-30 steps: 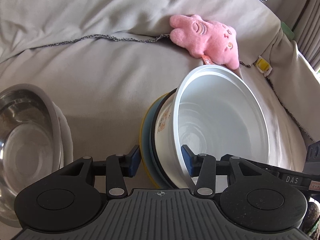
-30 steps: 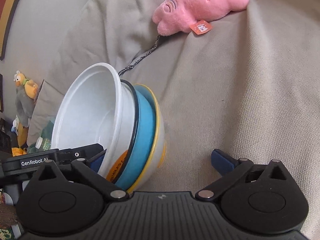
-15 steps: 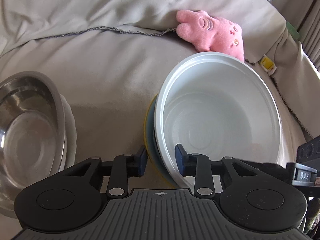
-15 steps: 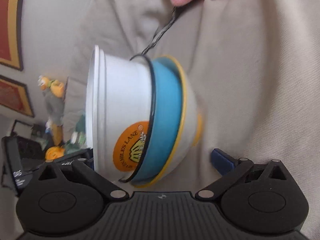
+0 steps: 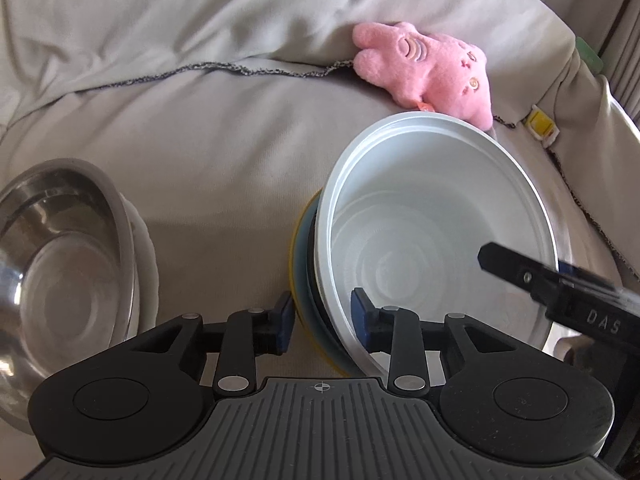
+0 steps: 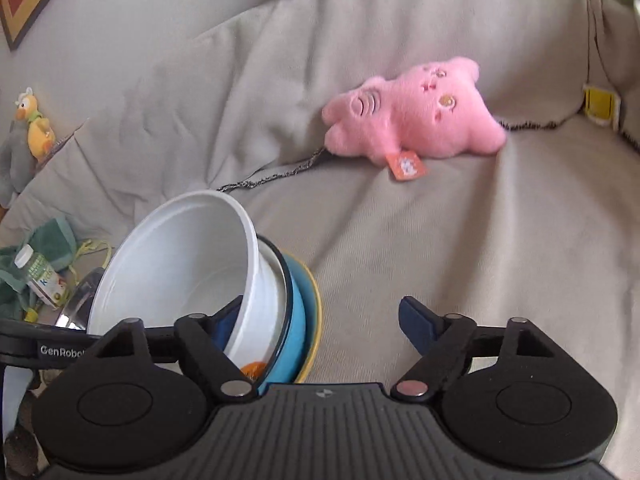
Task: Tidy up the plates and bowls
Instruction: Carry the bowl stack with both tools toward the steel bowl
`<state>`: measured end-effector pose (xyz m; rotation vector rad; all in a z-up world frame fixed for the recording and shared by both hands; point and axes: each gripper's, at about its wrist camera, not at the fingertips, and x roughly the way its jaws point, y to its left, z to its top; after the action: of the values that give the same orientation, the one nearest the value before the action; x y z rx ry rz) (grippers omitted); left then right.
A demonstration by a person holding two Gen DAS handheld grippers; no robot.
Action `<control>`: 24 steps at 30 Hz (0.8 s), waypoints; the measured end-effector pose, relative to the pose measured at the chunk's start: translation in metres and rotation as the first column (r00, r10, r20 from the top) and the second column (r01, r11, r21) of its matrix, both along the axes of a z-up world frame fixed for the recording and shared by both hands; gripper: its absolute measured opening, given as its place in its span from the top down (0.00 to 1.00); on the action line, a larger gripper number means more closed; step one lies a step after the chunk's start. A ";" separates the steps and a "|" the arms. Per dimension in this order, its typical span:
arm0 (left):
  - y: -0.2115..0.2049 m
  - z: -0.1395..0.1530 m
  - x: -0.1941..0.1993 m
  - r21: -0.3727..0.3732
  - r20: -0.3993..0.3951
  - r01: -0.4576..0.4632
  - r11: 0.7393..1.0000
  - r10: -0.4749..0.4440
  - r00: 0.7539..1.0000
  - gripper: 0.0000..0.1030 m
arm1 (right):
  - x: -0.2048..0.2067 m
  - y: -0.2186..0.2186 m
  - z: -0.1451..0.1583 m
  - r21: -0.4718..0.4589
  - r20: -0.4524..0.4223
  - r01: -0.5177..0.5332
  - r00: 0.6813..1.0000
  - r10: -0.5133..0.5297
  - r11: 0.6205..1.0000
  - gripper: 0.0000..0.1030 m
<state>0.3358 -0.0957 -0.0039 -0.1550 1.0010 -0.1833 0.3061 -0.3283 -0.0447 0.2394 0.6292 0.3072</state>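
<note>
A stack of nested bowls, a white plastic bowl (image 5: 436, 224) inside a blue one and a yellow-rimmed one (image 5: 298, 240), is tipped on the beige sofa cover. My left gripper (image 5: 320, 320) is shut on the stack's near rim, one finger outside, one inside the white bowl. In the right wrist view the stack (image 6: 192, 264) sits at lower left. My right gripper (image 6: 320, 320) is open wide, its left finger inside the white bowl's rim, its right finger over bare cover. A steel bowl (image 5: 56, 248) rests in a white dish at the left.
A pink plush toy (image 5: 428, 68) lies on the sofa behind the stack, and shows in the right wrist view (image 6: 412, 116). A small bottle (image 6: 40, 276) on green cloth and a yellow toy bird (image 6: 34, 124) sit at the far left. A yellow tag (image 5: 542, 126) is on the right.
The stack has tilted back so its opening faces more upward. My right gripper has swung up to see the sofa back and plush. My left gripper stays shut on the rim.
</note>
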 end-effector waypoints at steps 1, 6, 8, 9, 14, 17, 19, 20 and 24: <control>-0.003 0.002 -0.002 0.019 0.008 0.004 1.000 -0.004 1.000 0.66 | 0.004 0.000 0.003 -0.014 0.002 0.006 1.000 -0.006 1.000 0.33; -0.008 0.014 -0.011 0.068 0.043 0.019 0.998 -0.022 0.999 0.66 | 0.014 0.011 0.005 -0.040 -0.008 -0.004 1.000 0.003 0.999 0.42; -0.005 0.023 -0.012 0.051 0.066 0.021 0.998 -0.024 0.998 0.67 | 0.010 0.017 0.003 -0.073 -0.003 -0.009 1.000 0.009 0.997 0.42; -0.003 0.027 -0.011 0.050 0.081 0.013 0.999 -0.017 0.997 0.67 | 0.010 0.020 0.001 -0.091 -0.006 -0.009 1.000 0.009 0.996 0.42; -0.005 0.028 0.009 0.116 0.101 -0.007 0.993 -0.005 0.995 0.67 | 0.001 0.031 0.000 -0.182 0.029 0.043 0.999 -0.038 0.982 0.17; -0.005 0.021 0.016 0.104 0.065 0.021 0.994 -0.028 0.997 0.67 | -0.012 0.026 0.007 -0.170 0.100 0.052 0.994 -0.035 0.984 0.10; -0.003 0.016 0.021 0.103 0.042 0.026 0.994 -0.030 0.999 0.67 | -0.011 0.021 0.009 -0.128 0.080 0.018 0.997 -0.008 0.992 0.10; -0.002 0.011 0.024 0.100 0.026 0.026 0.995 -0.029 0.999 0.67 | -0.007 0.019 0.007 -0.098 0.051 -0.005 0.999 0.010 0.995 0.10; -0.004 -0.001 0.030 0.084 -0.039 0.038 0.996 -0.035 0.999 0.68 | 0.012 0.012 -0.011 0.028 -0.093 0.000 0.996 0.003 1.000 0.28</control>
<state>0.3662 -0.1002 -0.0053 -0.0629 1.0478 -0.1712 0.3185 -0.3165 -0.0560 0.2811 0.7172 0.3076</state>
